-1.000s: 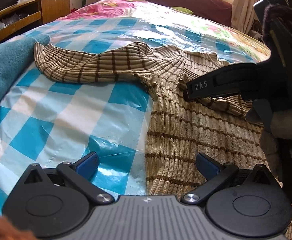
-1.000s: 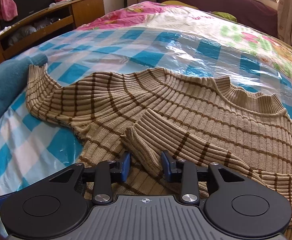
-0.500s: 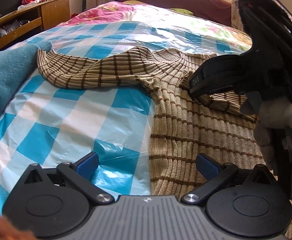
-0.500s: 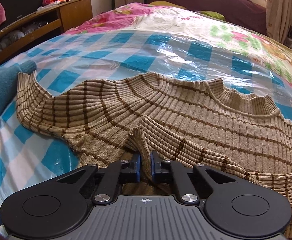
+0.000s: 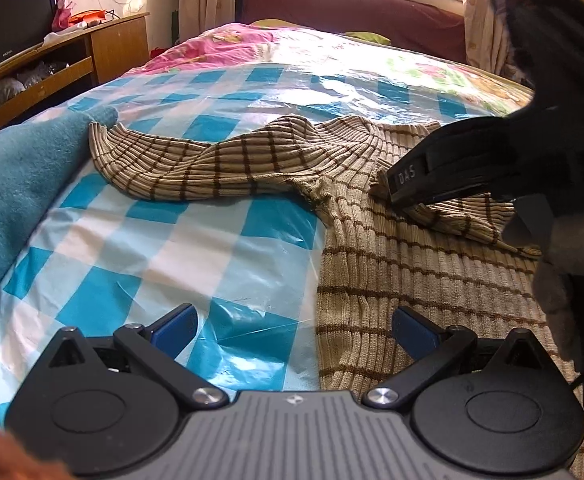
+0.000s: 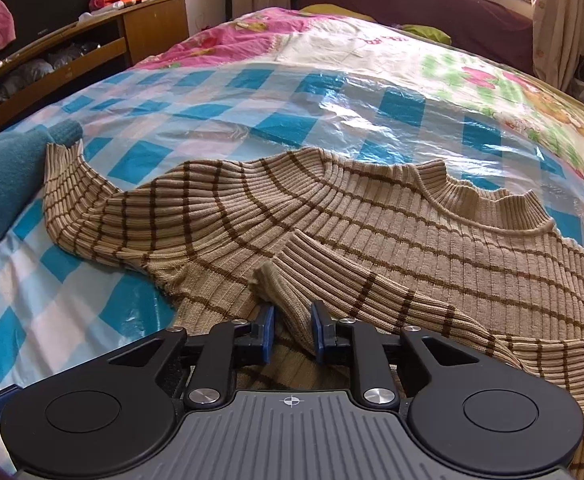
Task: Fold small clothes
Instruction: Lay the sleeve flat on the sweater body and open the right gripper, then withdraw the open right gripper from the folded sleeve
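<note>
Sweater (image 6: 332, 220), tan ribbed, spread on bed's checked plastic sheet (image 6: 172, 112). Right tongs (image 6: 292, 330) opening, folded-in sleeve cuff (image 6: 280, 280) between pads. Left tongs (image 5: 292, 330) wide, empty. Risk: released cuff springs back, undoing fold.

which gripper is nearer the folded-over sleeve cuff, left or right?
Right. The right gripper has the sleeve cuff between its opening jaws. The left gripper hovers open over the sweater's side edge, well short of the cuff.

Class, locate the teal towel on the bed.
In both wrist views the teal towel lies at the far left edge, on the blue-checked plastic sheet, touching the beige striped ribbed sweater at its sleeve cuff.
</note>
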Tool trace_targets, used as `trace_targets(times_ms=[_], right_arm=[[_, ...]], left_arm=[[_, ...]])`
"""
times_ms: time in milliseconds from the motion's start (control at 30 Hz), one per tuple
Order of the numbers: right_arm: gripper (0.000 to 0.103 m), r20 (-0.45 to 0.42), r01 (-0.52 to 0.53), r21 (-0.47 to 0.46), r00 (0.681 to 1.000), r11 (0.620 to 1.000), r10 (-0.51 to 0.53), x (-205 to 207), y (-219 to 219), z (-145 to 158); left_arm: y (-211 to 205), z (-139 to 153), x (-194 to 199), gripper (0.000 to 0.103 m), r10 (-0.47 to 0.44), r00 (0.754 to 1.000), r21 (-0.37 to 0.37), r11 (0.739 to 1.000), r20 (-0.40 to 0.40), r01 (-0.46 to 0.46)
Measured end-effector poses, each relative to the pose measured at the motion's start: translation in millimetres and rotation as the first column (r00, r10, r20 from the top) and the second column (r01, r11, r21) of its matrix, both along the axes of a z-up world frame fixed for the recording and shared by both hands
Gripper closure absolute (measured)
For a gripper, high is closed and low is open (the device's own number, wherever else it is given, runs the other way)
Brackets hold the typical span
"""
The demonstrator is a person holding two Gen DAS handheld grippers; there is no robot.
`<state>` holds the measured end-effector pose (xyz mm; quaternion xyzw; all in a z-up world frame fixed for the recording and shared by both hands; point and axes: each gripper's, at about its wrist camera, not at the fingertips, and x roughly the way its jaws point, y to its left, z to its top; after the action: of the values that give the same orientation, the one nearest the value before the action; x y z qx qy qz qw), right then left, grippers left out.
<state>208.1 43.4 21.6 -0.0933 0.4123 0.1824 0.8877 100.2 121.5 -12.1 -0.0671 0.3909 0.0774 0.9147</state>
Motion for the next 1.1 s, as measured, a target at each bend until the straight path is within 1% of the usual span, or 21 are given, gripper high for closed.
trace_targets(times_ms=[100, 167, 367, 500, 633, 833, 1100], right_arm=[[0.081, 0.007, -0.010, 0.011, 1.000, 1.000, 0.010, -8.9, -2.5, 7.0], [0.078, 0.013, -0.013, 0.023, 1.000, 1.000, 0.013, -15.4, -4.9, 12.2], [0.077, 0.017, -0.011, 0.080, 1.000, 0.997, 0.009, -32.8, -18.6, 21.7], [0.077, 0.002, 0.003, 0.122, 1.000, 0.993, -0.003, -44.5, -32.1, 22.3], [0.077, -0.003, 0.007, 0.156, 1.000, 0.988, -0.007, -57.0, -44.7, 23.3], [0.077, 0.025, 0.002, 0.165, 1.000, 0.986, -0.006, -72.3, -52.6, 26.9], [0.076, 0.027, 0.026, 0.178, 0.999, 0.984, -0.031, -80.1, -64.2, 26.9]], left_arm=[[3.8, -0.1, -0.9, 0.000, -0.019, 1.000, -0.064, 0.998, -0.010, 0.018], [7.5, 0.5, -1.9, 0.000, -0.022, 1.000, -0.107, 0.994, -0.010, 0.021], [12.3, 7.5, -6.2, 0.000, -0.015, 1.000, -0.173, 0.985, 0.005, 0.016], [11.9, 15.4, -11.2, 0.000, -0.024, 0.999, -0.174, 0.984, 0.023, 0.028], [12.0, 21.8, -14.2, 0.000, -0.025, 0.999, -0.184, 0.982, 0.023, 0.029], [7.7, 28.1, -16.1, 0.000, -0.028, 1.000, -0.165, 0.986, 0.015, 0.030], [4.0, 34.3, -20.2, 0.000, -0.038, 0.999, -0.147, 0.988, 0.017, 0.040]])
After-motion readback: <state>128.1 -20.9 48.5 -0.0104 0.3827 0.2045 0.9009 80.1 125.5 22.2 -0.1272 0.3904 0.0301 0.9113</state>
